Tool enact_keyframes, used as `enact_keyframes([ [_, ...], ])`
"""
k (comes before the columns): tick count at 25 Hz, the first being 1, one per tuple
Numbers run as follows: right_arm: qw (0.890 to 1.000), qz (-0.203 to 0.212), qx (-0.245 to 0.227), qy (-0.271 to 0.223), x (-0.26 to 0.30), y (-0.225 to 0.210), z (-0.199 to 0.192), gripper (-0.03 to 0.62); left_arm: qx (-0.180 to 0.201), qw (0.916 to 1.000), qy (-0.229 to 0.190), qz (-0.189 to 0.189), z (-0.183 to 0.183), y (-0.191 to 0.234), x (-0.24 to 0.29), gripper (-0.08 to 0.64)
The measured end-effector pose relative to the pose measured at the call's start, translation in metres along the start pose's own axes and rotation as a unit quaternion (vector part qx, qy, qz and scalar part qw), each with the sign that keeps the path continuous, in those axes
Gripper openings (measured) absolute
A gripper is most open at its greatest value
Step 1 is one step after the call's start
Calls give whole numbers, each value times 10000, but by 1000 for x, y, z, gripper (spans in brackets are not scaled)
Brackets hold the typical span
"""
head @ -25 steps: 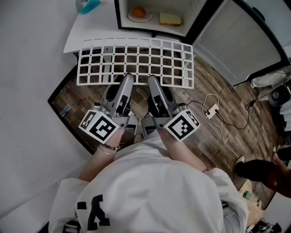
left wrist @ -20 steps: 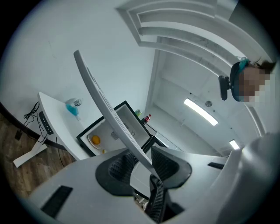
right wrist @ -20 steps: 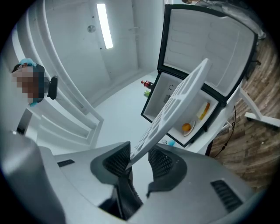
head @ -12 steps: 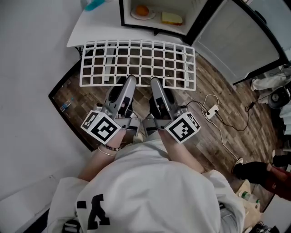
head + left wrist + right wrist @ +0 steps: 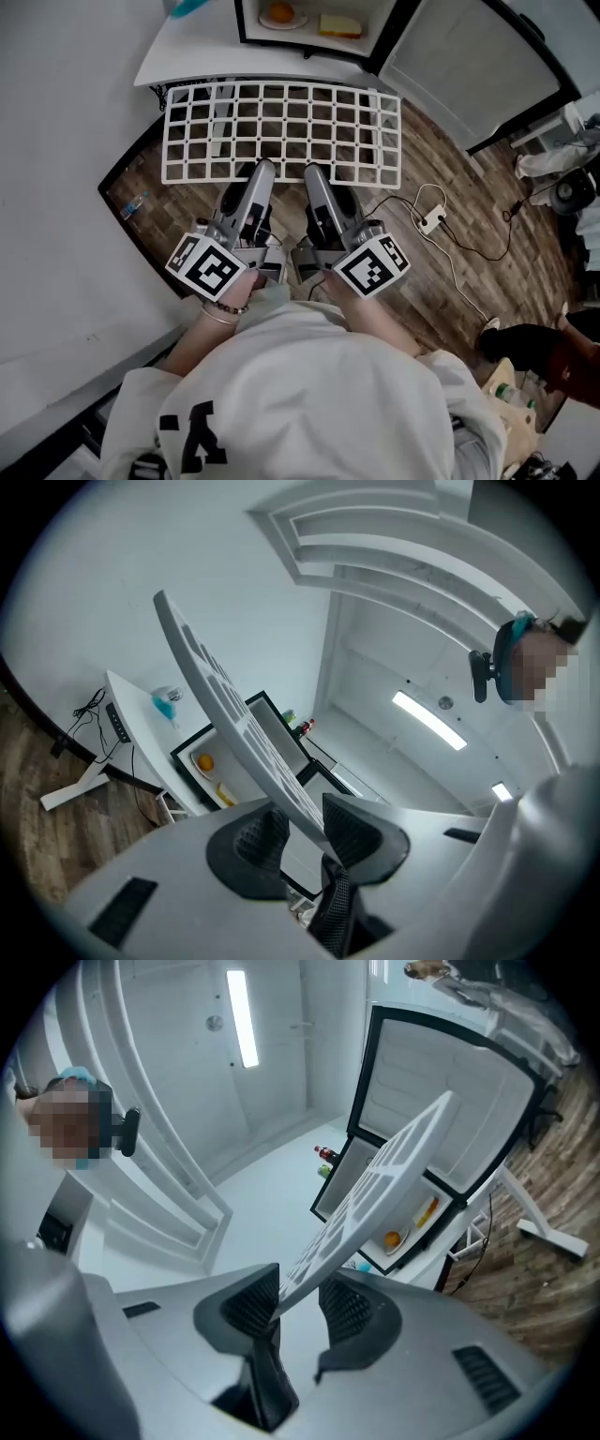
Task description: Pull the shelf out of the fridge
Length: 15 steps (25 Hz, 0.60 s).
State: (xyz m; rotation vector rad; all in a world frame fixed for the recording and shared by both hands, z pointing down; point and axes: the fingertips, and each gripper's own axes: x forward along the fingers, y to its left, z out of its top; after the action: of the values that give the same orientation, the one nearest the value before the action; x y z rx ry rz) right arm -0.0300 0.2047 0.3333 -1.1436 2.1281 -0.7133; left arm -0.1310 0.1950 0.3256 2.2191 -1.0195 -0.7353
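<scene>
Wood-plank floor runs below a white wall at 9 o'clock. The fridge stands at 12 o'clock with its door swung open toward 2 o'clock. A white tabletop adjoins the fridge at 11 o'clock. A power strip with trailing cable lies on the floor at 3 o'clock.

Against the earlier frames, the white grid shelf now sits wholly clear of the fridge opening, and the gap between its far edge and the fridge has widened. It is held roughly level over the floor.

The left gripper has its jaws on the shelf's near edge; they have just been closing, with that edge between the pads. The right gripper clamps the same edge just beside it.

Inside the fridge are an orange on a plate and a yellow item.
</scene>
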Motion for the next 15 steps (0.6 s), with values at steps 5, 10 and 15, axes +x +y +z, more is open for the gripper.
enact_keyframes([
  [5, 9999, -19, -125, 78, -46, 10, 4, 146, -123, 9999, -3, 65, -29, -27, -26, 115],
  [10, 9998, -80, -39, 185, -96, 18, 6, 146, -64, 9999, -16, 133, -56, -60, -54, 115],
  [15, 9997, -46, -81, 247, -138, 30, 8, 146, 28, 9998, -81, 158, -78, -89, -80, 115],
])
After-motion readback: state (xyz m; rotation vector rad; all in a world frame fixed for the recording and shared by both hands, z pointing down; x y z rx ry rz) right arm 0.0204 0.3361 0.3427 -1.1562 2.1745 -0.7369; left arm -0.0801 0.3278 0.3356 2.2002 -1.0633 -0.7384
